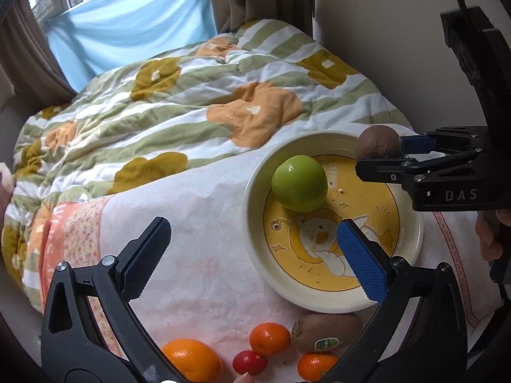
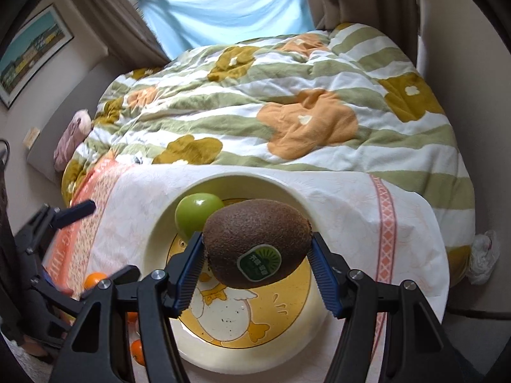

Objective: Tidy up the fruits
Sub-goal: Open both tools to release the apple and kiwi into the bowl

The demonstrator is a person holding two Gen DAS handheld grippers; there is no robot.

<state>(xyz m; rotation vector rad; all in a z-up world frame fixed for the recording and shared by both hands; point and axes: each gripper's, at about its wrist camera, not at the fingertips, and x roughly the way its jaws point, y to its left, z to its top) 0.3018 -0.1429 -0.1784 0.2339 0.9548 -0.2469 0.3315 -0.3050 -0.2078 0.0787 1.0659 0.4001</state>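
From the left wrist, the left gripper hangs spread and empty at lower centre; the plate holds a green apple. From the right wrist, the right gripper pinches a kiwi mid-frame over the plate.

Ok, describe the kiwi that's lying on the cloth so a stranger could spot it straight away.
Find the cream bowl with the yellow duck picture, sitting on the pale floral cloth. Just below its near rim lies a row of loose fruit. Among the three orange citrus fruits and the small red tomato, the kiwi is the only brown, fuzzy one, with a green sticker.
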